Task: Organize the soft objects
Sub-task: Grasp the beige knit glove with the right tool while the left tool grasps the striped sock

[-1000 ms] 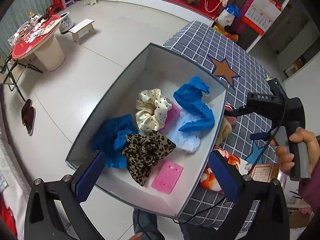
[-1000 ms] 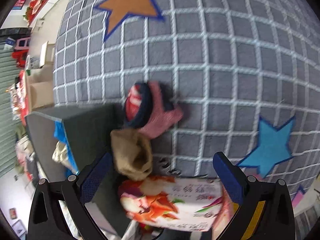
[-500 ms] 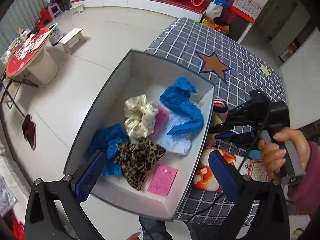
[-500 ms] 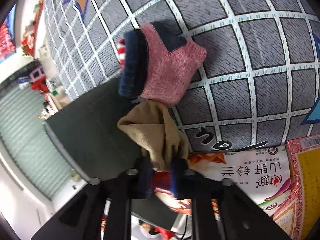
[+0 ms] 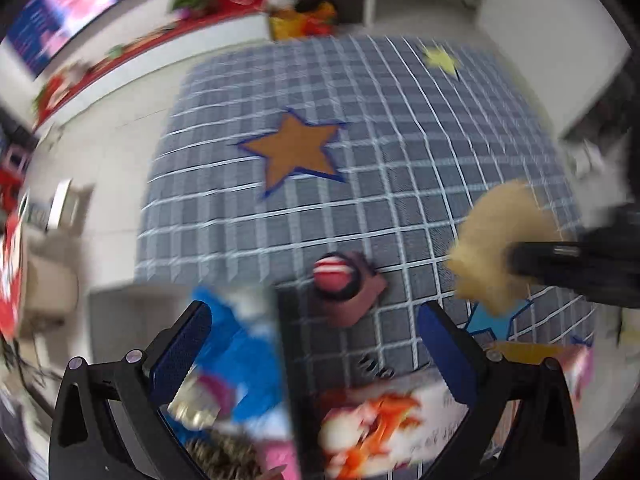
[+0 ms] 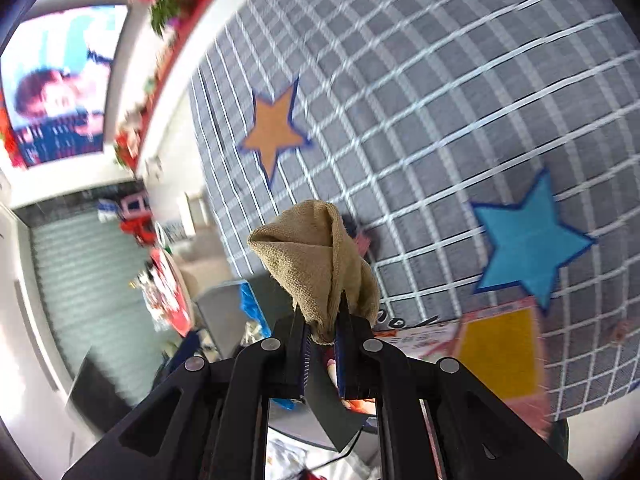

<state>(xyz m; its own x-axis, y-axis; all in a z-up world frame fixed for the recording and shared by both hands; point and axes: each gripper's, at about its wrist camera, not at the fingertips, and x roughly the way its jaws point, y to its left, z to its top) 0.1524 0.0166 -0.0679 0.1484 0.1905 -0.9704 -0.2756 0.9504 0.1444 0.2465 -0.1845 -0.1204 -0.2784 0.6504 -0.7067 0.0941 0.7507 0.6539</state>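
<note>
My right gripper (image 6: 321, 336) is shut on a tan sock (image 6: 320, 256) and holds it lifted above the checked tablecloth; the sock also shows in the left wrist view (image 5: 496, 248), blurred, at the right. A pink and navy sock (image 5: 344, 284) lies on the cloth beside the grey box (image 5: 282, 344). The box holds blue cloth (image 5: 236, 344) and other soft pieces. My left gripper (image 5: 312, 344) is open and empty, above the box's right wall.
The checked cloth (image 6: 440, 100) has an orange star (image 5: 294, 152) and a blue star (image 6: 524, 240). A colourful packet (image 5: 384, 428) and a yellow booklet (image 6: 500, 352) lie near the front edge. Floor and furniture lie to the left.
The right gripper has lifted the tan sock off the cloth, away from the pink sock. The left gripper has swung right, from over the box toward the table.
</note>
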